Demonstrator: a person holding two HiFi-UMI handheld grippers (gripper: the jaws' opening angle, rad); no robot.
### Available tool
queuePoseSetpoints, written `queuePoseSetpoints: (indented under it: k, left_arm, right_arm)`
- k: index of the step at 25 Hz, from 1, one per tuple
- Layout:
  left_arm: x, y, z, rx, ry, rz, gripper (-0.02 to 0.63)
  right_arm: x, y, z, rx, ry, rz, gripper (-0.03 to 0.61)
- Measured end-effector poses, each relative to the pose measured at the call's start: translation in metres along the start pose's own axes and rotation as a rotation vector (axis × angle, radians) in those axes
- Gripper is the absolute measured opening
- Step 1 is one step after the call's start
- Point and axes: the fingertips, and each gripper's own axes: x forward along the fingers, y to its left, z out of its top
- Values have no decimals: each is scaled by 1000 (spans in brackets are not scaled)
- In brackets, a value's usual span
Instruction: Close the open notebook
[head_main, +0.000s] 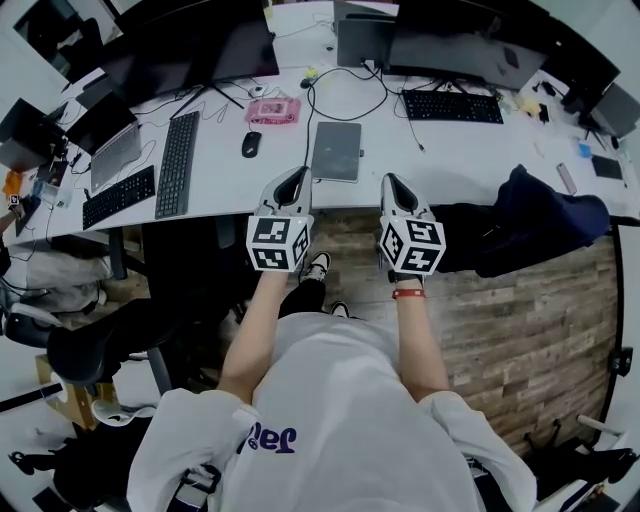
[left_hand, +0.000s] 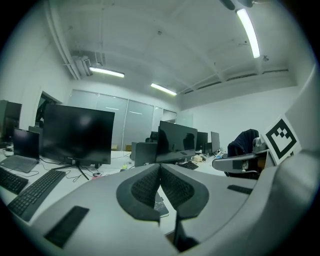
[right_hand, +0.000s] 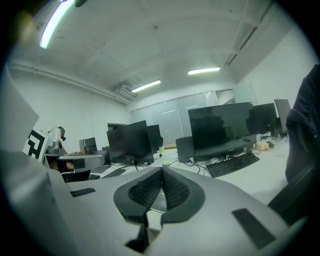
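Observation:
The notebook (head_main: 336, 150) is a flat grey book lying closed on the white desk (head_main: 450, 160), just past both grippers. My left gripper (head_main: 299, 177) is held above the desk's near edge, to the left of and short of the notebook, with its jaws shut and nothing between them. The right gripper (head_main: 390, 183) hangs level with it, to the right of the notebook, shut and empty too. In the left gripper view the pads (left_hand: 147, 186) meet at the tips, and a corner of the notebook (left_hand: 161, 207) shows under them. Neither gripper touches the notebook.
On the desk are a black mouse (head_main: 251, 143), a pink object (head_main: 273, 110), keyboards (head_main: 177, 163) (head_main: 452, 106), several monitors and loose cables. A dark jacket (head_main: 535, 215) drapes over a chair at the right. Wooden floor and the person's feet lie below.

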Motion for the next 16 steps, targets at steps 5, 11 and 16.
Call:
queuePoseSetpoints:
  k: [5,11,16]
  left_arm:
    - [6,7,8,2,-20,18,20]
    - [28,13,10,29,-28,-64,20]
    - [53,36,-27,55,82,-64,21]
  right_arm:
    - [2,-3,7,-8,-24,-5,12]
    - [26,0,9,16,-7,10,12]
    - [64,-3,-11,51,51,11,12]
